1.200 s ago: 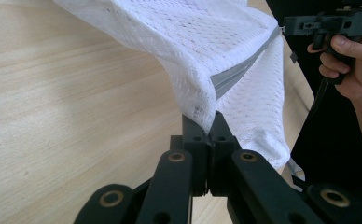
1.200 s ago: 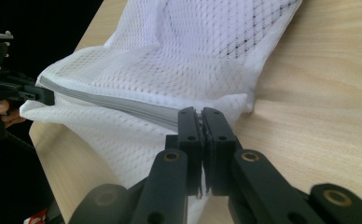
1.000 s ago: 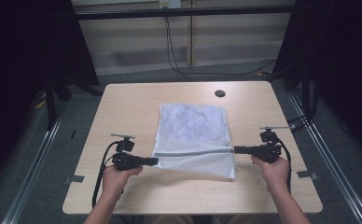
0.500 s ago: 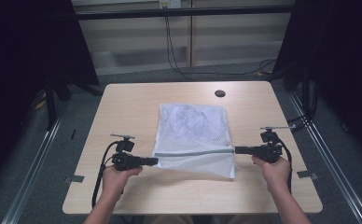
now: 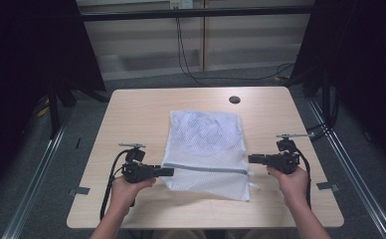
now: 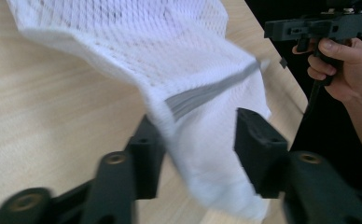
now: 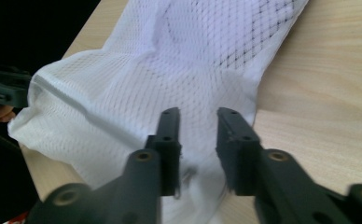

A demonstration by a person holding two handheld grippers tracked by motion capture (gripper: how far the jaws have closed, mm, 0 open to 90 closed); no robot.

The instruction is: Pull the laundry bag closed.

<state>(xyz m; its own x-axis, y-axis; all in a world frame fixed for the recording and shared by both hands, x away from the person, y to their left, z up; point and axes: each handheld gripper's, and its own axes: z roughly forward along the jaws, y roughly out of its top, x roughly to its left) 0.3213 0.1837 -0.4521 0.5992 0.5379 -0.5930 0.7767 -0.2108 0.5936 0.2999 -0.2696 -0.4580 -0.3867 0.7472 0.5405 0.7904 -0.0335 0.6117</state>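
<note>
the mesh bag is cut off by the left gripper view's top edge, its near corner blurred.

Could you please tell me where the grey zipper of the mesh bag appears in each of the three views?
High view: zipper runs across the bag's near part, between the grippers.
Left gripper view: zipper slants through the centre, above the jaws.
Right gripper view: zipper at left, near the bag's edge.
Shared landmark: the table.
</note>
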